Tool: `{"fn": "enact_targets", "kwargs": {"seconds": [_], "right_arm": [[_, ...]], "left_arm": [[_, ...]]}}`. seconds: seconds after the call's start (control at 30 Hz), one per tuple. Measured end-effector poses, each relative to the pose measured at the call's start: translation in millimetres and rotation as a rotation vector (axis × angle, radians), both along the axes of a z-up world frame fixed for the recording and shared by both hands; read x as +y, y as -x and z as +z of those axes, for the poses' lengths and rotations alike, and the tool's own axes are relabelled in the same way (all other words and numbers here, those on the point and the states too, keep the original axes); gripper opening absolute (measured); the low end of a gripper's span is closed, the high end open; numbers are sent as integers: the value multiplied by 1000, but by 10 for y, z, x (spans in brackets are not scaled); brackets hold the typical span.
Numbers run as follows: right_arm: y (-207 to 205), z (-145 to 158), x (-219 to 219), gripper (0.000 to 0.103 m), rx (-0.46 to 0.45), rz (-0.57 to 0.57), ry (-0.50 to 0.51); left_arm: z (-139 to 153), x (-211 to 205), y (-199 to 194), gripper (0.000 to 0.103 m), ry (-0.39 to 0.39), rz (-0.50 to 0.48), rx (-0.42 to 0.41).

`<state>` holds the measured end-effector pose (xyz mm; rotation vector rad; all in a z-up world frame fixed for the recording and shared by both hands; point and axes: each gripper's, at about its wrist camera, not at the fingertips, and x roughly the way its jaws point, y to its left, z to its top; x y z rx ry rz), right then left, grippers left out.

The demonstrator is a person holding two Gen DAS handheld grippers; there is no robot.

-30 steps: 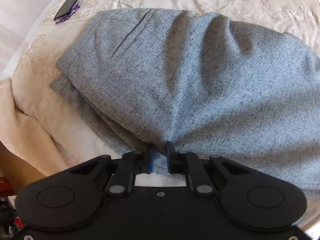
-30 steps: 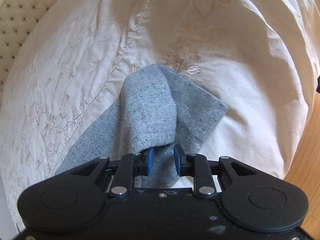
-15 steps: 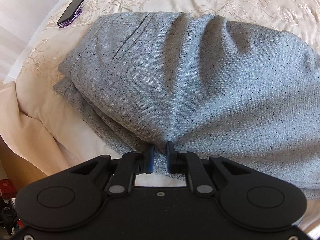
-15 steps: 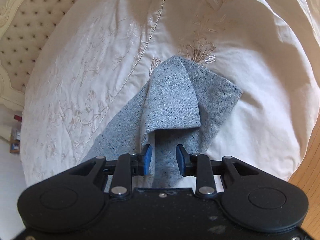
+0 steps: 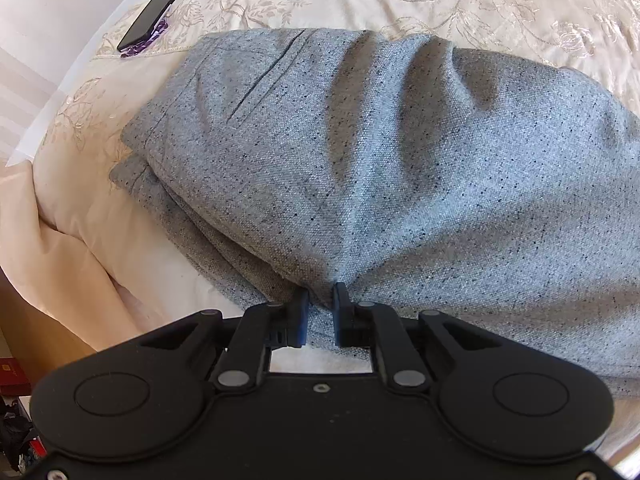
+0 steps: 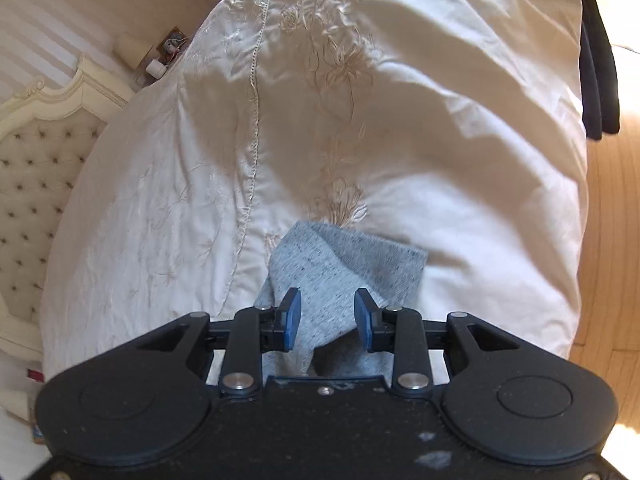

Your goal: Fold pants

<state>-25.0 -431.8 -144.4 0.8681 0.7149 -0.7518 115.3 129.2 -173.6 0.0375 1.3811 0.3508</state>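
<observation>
The grey pants (image 5: 400, 168) are lying on the bed (image 6: 400, 120), doubled over, with a phone (image 5: 154, 14) beyond their waistband. The left tongs (image 5: 320, 310) are pinching the pants' near edge, while the right tongs (image 6: 327, 314) are hanging apart above a folded-back leg end, gripping nothing. The woven cloth is looking soft, limp and fairly thick; it is probably best gripped at hems or fold edges, through all layers.

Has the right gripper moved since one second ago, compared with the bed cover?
Yes. The right gripper has pulled back and up from the embroidered bed cover: the headboard now shows, and its fingers opened off the pants.
</observation>
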Motion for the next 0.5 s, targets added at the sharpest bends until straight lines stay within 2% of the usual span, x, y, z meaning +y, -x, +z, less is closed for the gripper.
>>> {"fn": "enact_targets", "kwargs": {"seconds": [0.07,0.1,0.27,0.37,0.5], "right_arm": [[-172,-25,56,32,117,217,73],[-212,-38,102,32,162,279,113],[-265,-159,405,32,416,605,437],[-238,-246,538,30,479,764,587],[-336,-370,606,30,501,895,668]], "left_arm": [[-7,-1,-5,17,2,0,3],[-7,5,-7,17,4,-1,4],[-1,38,-11,17,17,2,4],[-17,43,-21,17,18,4,7],[-35,39,-43,16,21,15,13]]}}
